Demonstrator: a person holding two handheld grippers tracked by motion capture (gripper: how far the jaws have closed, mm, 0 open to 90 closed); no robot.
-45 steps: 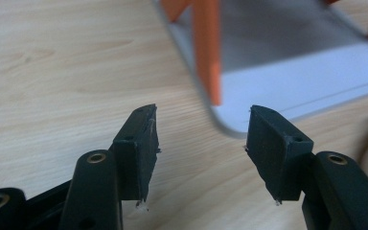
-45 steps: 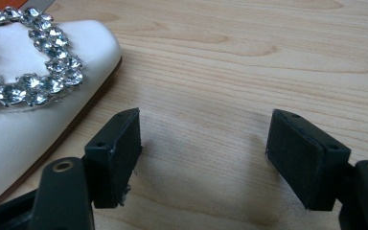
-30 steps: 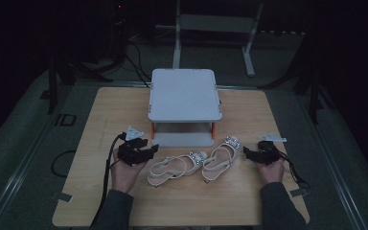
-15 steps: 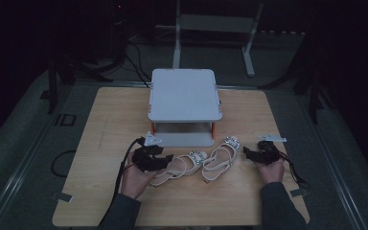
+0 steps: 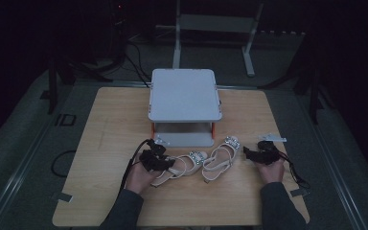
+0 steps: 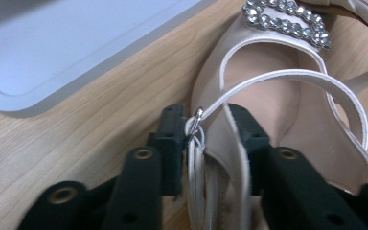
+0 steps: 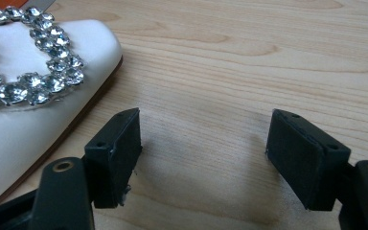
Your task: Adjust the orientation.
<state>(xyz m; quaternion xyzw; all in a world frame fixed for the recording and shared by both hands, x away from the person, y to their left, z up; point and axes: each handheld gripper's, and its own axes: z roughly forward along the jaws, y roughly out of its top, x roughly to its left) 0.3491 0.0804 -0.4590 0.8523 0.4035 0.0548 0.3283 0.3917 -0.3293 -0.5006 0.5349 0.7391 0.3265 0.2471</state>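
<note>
Left gripper view has the left gripper (image 6: 206, 143), its jaws just closed, pinching the left sandal (image 5: 179, 166) at its heel on the table (image 5: 115, 124). Lifting and placing remain. The right gripper (image 7: 203, 158) gapes empty beside the right sandal (image 5: 219, 160).

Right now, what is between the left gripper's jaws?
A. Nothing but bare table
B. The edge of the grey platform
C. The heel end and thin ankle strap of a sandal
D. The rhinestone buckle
C. In the left gripper view the left gripper has closed on the sandal at its heel end, where the ankle strap joins.
</note>
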